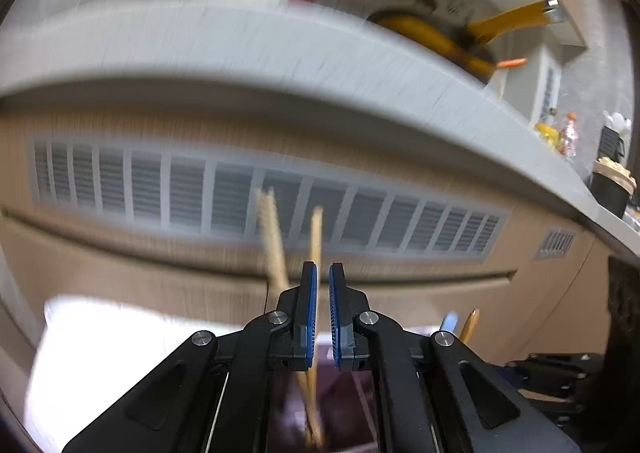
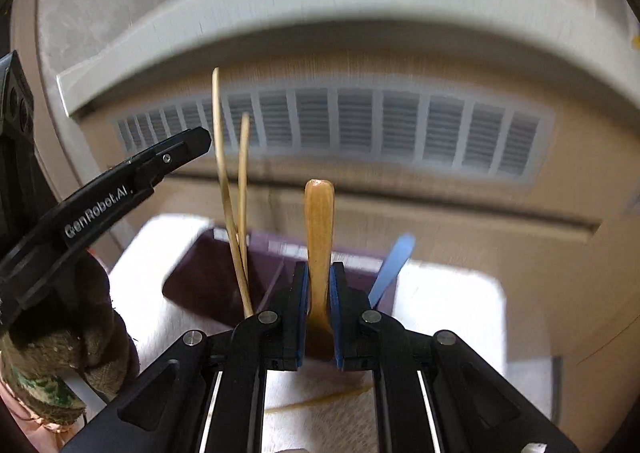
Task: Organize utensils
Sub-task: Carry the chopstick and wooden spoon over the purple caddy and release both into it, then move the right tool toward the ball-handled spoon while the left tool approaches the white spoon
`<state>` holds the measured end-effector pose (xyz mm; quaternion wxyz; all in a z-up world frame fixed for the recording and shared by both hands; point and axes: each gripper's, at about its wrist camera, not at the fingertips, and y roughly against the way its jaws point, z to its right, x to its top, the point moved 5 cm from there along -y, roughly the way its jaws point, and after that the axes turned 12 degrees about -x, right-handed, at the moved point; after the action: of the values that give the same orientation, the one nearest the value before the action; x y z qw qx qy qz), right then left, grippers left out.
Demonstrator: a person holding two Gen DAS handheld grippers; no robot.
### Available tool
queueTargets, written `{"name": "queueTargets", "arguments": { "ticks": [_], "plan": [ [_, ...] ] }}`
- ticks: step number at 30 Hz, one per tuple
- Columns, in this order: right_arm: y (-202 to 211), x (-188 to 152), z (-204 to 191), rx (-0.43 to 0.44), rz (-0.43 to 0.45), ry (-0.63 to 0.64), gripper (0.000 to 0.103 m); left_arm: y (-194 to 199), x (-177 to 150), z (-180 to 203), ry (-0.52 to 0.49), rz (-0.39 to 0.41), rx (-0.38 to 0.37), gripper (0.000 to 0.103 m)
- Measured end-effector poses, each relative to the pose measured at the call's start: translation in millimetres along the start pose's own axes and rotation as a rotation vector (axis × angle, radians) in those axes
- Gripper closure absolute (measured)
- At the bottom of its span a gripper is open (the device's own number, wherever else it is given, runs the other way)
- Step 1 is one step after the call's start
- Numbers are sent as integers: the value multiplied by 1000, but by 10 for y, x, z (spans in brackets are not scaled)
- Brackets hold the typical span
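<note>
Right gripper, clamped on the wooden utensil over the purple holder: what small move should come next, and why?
Probably lower it straight down. The right gripper grips the wooden utensil upright above the purple holder, where the chopsticks and blue utensil already stand.

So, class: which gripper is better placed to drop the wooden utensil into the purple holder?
Right. The right gripper already clamps the wooden utensil just above the purple holder; the left gripper holds nothing.

Jaws hide the wooden spoon [image 2: 319,229] bowl; cabinet vent [image 1: 264,201] blurred.
</note>
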<state>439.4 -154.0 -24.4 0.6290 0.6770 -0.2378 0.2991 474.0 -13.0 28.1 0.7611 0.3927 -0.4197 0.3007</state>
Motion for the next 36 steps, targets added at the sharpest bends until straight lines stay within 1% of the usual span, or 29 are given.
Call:
{"name": "queueTargets", "arguments": {
  "ticks": [1, 2, 3, 5, 6, 7, 8, 9, 10, 11, 12, 13, 14, 15, 17, 19, 20, 21, 22, 23, 24, 25, 28, 31, 34, 36],
  "plan": [
    [-67, -60, -2, 2, -25, 2, 87, -16, -72, -42, 25, -29, -4, 95],
    [-102, -108, 8, -12, -34, 2, 81, -8, -145, -75, 44, -59, -3, 95],
    [-111, -130, 15, -22, -33, 5, 78, 24, -233, -87, 52, -97, 3, 95],
    [-77, -187, 31, -53, -22, 16, 77, 123, -385, -116, 44, -135, 20, 93],
    [-38, -224, 34, -66, -15, 19, 77, 208, -476, -143, 43, -153, 37, 86],
    [0, -258, 39, -75, -11, 21, 75, 294, -537, -165, 48, -163, 50, 77],
    [44, -301, 43, -80, -9, 21, 73, 420, -632, -202, 66, -172, 44, 76],
    [79, -334, 45, -79, -10, 23, 73, 529, -675, -218, 78, -174, 13, 76],
    [143, -404, 17, -72, -8, 30, 71, 639, -725, -232, 85, -181, -9, 74],
    [208, -493, -24, -67, -13, 39, 70, 765, -792, -251, 86, -198, 12, 66],
    [259, -580, -44, -59, -16, 45, 68, 891, -847, -288, 83, -203, 61, 47],
    [326, -678, -101, -47, -13, 58, 65, 1025, -883, -319, 87, -189, 88, 40],
    [377, -773, -168, -39, -13, 77, 62, 1169, -913, -344, 100, -174, 86, 39],
    [412, -826, -238, -34, -13, 92, 61, 1244, -929, -361, 110, -176, 84, 38],
    [445, -962, -393, -32, -16, 146, 60, 1359, -931, -404, 130, -183, 94, 38],
    [477, -1001, -467, -47, -10, 146, 60, 1457, -901, -417, 143, -187, 115, 38],
    [508, -1018, -497, -22, -14, 135, 60, 1511, -885, -418, 145, -184, 116, 38],
    [526, -1021, -521, 3, -19, 131, 60, 1565, -878, -413, 143, -177, 121, 35],
    [565, -1047, -575, 40, -28, 132, 60, 1633, -893, -404, 140, -171, 134, 29],
    [597, -1087, -645, 75, -42, 143, 60, 1694, -923, -418, 139, -172, 145, 27],
    [603, -1089, -721, 95, -54, 152, 58, 1744, -971, -452, 140, -182, 156, 24],
    [612, -1163, -812, 125, -75, 163, 56, 1751, -1010, -485, 144, -197, 164, 24],
    [603, -1366, -1145, 198, -133, 215, 56, 1781, -1264, -553, 167, -252, 177, 24],
    [570, -1593, -1426, 210, -166, 281, 56, 1830, -1497, -622, 218, -289, 184, 24],
    [520, -1725, -1614, 249, -209, 287, 59, 1947, -1683, -750, 284, -305, 211, 24],
    [463, -1769, -1691, 249, -224, 288, 59, 2021, -1775, -818, 312, -319, 241, 24]
  ]
}}
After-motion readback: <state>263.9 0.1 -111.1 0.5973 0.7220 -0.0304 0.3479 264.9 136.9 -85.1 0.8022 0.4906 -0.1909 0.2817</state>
